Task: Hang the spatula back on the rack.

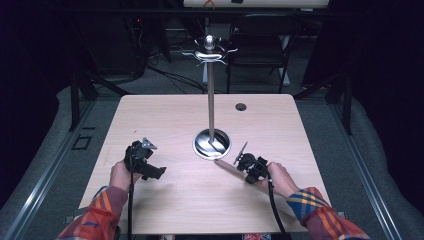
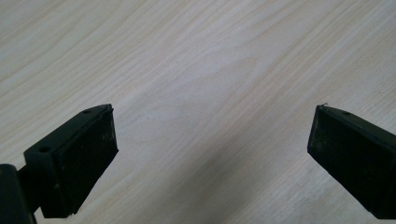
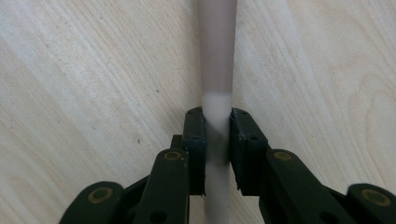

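the pale wooden table with light grain [image 1: 165, 120] is carrying everything here. near its middle a tall polished metal stand with a round mirror-like base [image 1: 211, 143] is rising straight up, and at its top small curved hooks are spreading out.

the long thin utensil with a brownish wooden handle and a pale matte neck [image 1: 229, 167] is lying flat on the table, just to the right of the round base. its long axis is running diagonally, from the person's right hand up and left toward the base, and its far tip is lying just beside the base rim. the right side is clearly the nearer one to it.

the right gripper [image 3: 217, 140] is pressing its two black jaws on the pale neck of the utensil [image 3: 217, 84], which is passing straight between the pads and going on away from the camera. the surface is looking smooth and round, so i think it could slip or turn in the grip when it is being lifted toward the hooks.

the left gripper [image 2: 210, 135] is standing wide open, holding nothing, over bare wood, well apart from the utensil.
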Demonstrator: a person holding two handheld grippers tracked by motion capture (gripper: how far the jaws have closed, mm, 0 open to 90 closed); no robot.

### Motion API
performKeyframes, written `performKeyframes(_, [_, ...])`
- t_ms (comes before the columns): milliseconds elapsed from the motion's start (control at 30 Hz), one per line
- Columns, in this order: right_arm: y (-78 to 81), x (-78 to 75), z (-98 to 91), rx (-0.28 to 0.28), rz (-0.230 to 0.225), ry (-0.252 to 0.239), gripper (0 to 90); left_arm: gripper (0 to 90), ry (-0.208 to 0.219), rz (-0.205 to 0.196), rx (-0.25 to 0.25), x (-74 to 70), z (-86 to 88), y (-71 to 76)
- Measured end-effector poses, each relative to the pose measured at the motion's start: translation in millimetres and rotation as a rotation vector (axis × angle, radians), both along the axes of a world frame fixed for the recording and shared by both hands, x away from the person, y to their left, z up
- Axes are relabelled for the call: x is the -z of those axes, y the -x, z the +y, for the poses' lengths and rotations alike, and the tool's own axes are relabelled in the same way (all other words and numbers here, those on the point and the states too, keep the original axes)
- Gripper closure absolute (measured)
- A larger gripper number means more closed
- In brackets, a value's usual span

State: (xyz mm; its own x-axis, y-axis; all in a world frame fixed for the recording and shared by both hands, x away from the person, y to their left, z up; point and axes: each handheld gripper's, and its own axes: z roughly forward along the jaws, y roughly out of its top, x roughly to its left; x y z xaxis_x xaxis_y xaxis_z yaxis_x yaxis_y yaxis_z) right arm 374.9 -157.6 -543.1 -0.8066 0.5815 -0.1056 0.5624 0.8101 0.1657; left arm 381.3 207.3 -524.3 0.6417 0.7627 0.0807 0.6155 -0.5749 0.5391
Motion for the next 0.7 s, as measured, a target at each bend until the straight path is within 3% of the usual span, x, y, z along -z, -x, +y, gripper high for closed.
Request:
performKeyframes(167, [2.0, -5.1, -3.4, -0.005, -0.005, -0.023, 77.3, 1.3, -0.002, -0.002, 0.0, -0.8, 1.3, 0.9])
performKeyframes(367, [10.1, -20.9, -19.2, 0.028, -0.041, -0.117, 77.4, 1.5, -0.004, -0.004, -0.001, -1.4, 1.3, 1.1])
performKeyframes(700, [18.6, -36.5, -37.3, 0.056, -0.094, -0.211, 77.5, 0.9, 0.009, -0.003, 0.007, -1.8, 1.1, 0.9])
